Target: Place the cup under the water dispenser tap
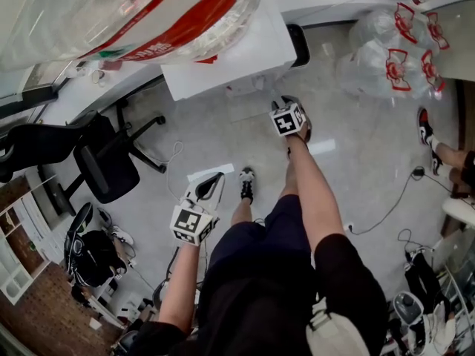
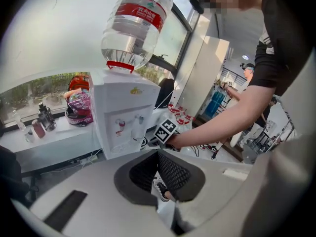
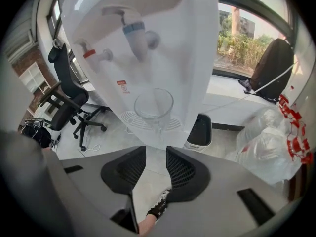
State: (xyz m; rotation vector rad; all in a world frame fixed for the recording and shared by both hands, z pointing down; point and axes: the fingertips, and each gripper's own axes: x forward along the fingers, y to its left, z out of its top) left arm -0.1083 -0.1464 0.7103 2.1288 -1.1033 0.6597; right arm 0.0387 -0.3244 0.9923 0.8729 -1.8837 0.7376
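Already the clear cup stood on the drip tray beneath the blue tap, so we feared the right gripper, jaws open and empty near it, might clip and topple it. We could not tell whether it sat squarely under that tap; the left gripper had its jaws closed on nothing.

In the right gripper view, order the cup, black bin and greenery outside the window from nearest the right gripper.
1. Cup, straight ahead of the jaws.
2. Black bin, lower right, behind the cup.
3. Greenery, upper right, beyond the glass.
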